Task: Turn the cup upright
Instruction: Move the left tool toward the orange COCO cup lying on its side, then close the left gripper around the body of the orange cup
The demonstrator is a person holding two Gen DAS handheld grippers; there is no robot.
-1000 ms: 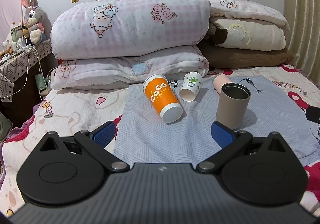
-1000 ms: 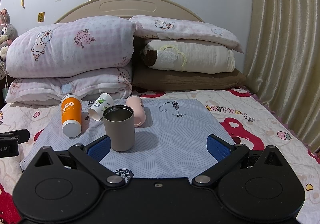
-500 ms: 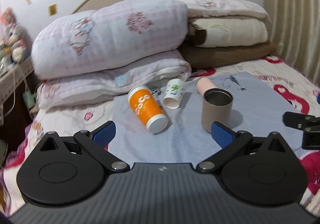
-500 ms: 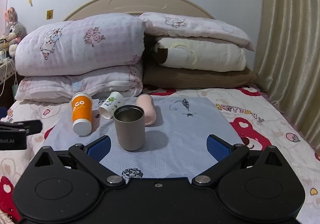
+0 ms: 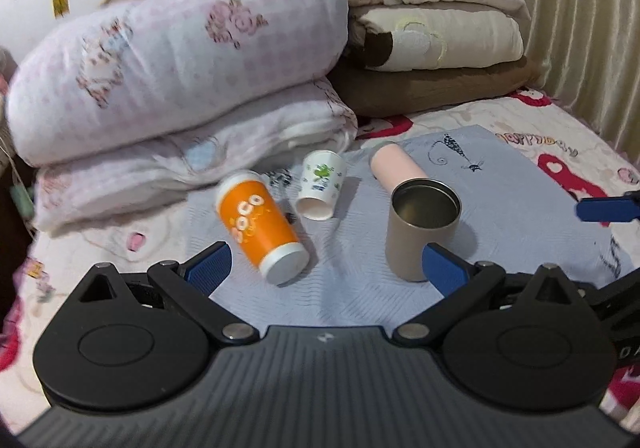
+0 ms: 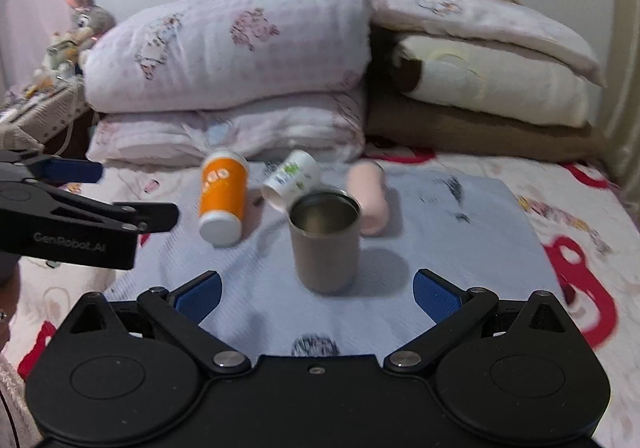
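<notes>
Several cups sit on a grey-blue cloth [image 5: 520,200] on the bed. An orange cup [image 5: 260,228] [image 6: 222,200], a small white paper cup [image 5: 320,184] [image 6: 290,180] and a pink cup [image 5: 396,166] [image 6: 370,200] lie on their sides. A tan metal cup [image 5: 420,232] [image 6: 324,244] stands upright. My left gripper [image 5: 324,268] is open and empty, just short of the orange and tan cups. My right gripper [image 6: 316,296] is open and empty, just before the tan cup.
Stacked pillows and folded quilts [image 5: 180,60] [image 6: 240,60] lie behind the cups against the headboard. A curtain [image 5: 580,8] hangs at the right. A side table with toys [image 6: 52,60] stands at the left. The left gripper's body [image 6: 72,216] shows in the right wrist view.
Both grippers have moved forward toward the cups and drawn closer together. The cups have not moved. Both grippers stay open.
</notes>
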